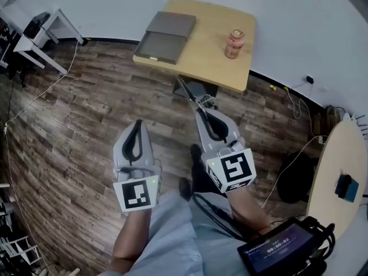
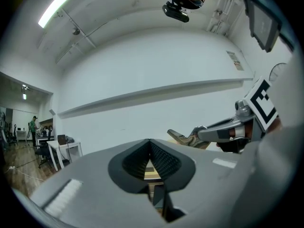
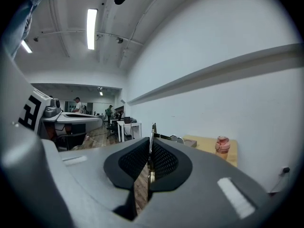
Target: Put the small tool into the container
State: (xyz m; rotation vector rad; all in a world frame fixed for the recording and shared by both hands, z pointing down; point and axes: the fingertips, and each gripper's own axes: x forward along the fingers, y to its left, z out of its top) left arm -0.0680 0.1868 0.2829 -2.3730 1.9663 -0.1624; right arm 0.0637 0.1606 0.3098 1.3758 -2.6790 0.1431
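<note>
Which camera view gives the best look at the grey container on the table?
The head view: it shows the container whole, from above, lying on the table. The right gripper view shows only a low sliver of it beyond that gripper's jaws. The left gripper view does not show it clearly.

A pink bottle (image 1: 234, 43) stands on the wooden desk (image 1: 213, 62) at one o'clock. A white desk (image 1: 29, 41) stands on the plank floor (image 1: 86, 125) at ten o'clock.
</note>
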